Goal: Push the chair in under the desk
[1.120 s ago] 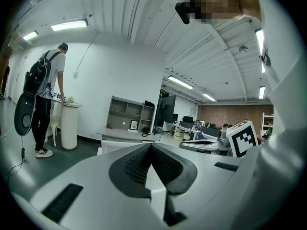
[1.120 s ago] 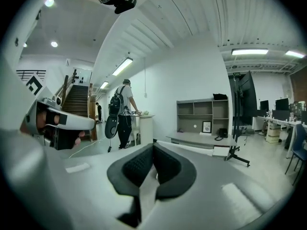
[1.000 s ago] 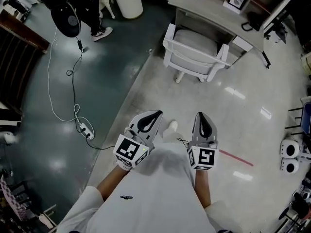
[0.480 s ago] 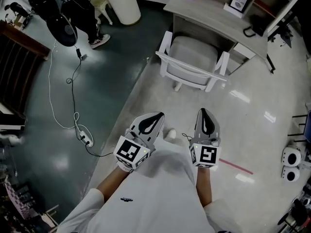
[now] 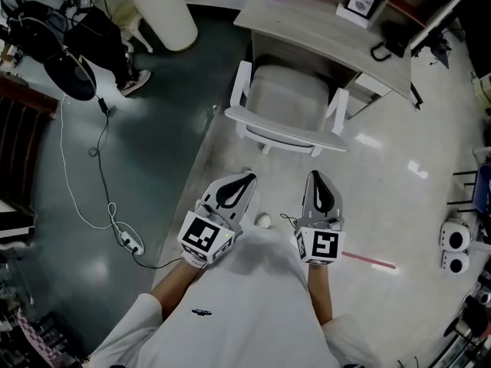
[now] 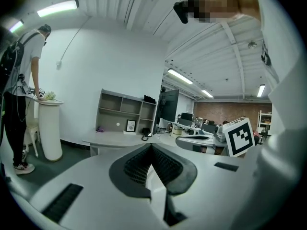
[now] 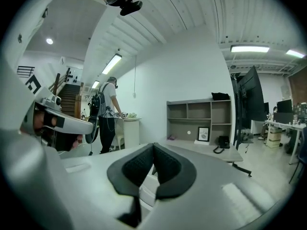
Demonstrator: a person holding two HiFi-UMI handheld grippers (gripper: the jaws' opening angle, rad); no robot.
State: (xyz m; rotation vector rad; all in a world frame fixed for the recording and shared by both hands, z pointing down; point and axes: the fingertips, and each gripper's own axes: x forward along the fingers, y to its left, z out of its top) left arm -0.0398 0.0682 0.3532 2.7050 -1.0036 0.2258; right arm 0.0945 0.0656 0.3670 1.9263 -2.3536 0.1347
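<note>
A white armchair with a grey seat stands in front of the grey desk, its back turned toward me and its seat partly under the desk edge. My left gripper and right gripper are both shut and empty, held side by side a short way behind the chair's backrest, not touching it. In the left gripper view the shut jaws point at the desk. The right gripper view shows the desk and a sliver of the chair past the shut jaws.
A person with a backpack stands by a white round pedestal at the upper left. A cable and power strip lie on the dark floor to the left. A picture frame and a phone sit on the desk. A red line marks the floor.
Both grippers have come closer to the chair, which now sits nearer and lower in the head view. The jaws stay shut.
</note>
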